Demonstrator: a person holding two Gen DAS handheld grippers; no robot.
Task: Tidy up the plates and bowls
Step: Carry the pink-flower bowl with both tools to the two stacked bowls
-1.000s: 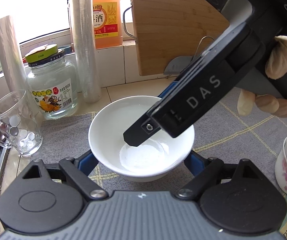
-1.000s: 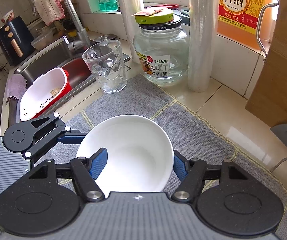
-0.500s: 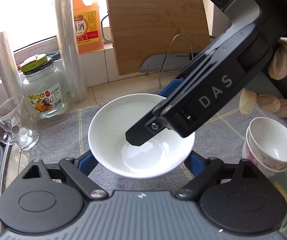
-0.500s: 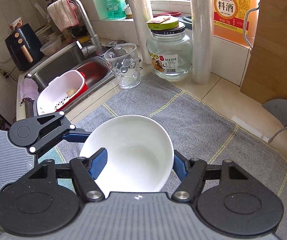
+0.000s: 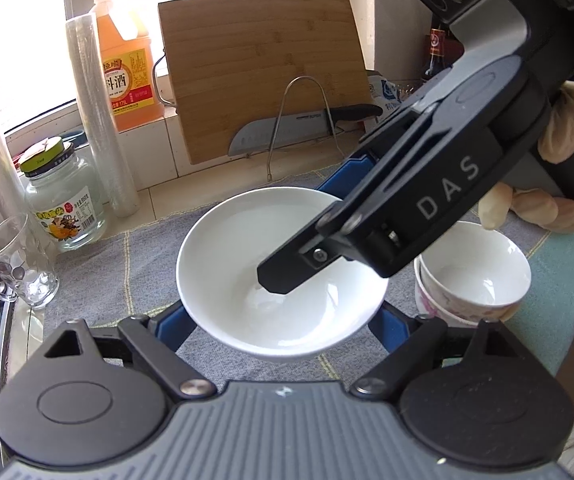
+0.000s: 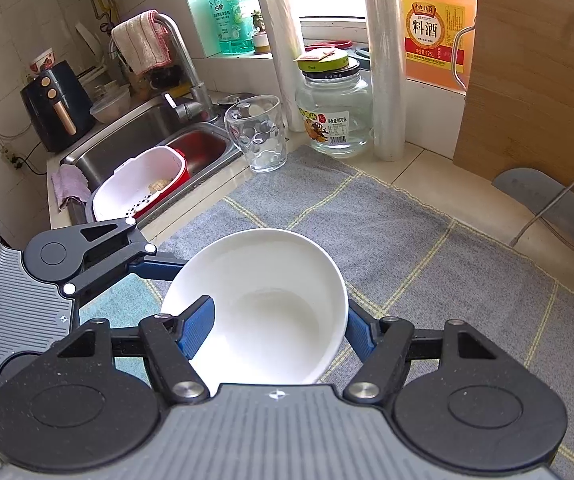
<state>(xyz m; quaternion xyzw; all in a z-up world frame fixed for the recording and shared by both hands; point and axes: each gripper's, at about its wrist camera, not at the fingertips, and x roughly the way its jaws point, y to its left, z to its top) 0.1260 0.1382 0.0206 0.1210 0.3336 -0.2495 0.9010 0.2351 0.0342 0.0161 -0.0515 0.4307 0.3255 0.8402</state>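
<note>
A plain white bowl (image 5: 247, 264) (image 6: 271, 304) hangs above the grey mat, held from two sides. My left gripper (image 5: 283, 320) has a blue finger on each side of the bowl's outer wall. My right gripper (image 6: 275, 332) grips the rim, one blue finger (image 6: 195, 328) inside the bowl and one outside; its body (image 5: 427, 196) reaches over the bowl in the left wrist view. A stack of small flowered bowls (image 5: 475, 276) stands on the mat just right of the white bowl.
A grey checked mat (image 6: 407, 240) covers the counter. At its far edge stand a glass mug (image 6: 259, 136), a glass jar (image 6: 335, 116), two film rolls, an orange bottle (image 5: 127, 64), a bamboo board (image 5: 263, 72) and a knife on a wire rack (image 5: 295, 132). The sink (image 6: 135, 148) holds a white colander.
Both grippers have carried the white bowl to the right and up, away from the jar and mug. The stack of flowered bowls has come into fuller view beside it.
</note>
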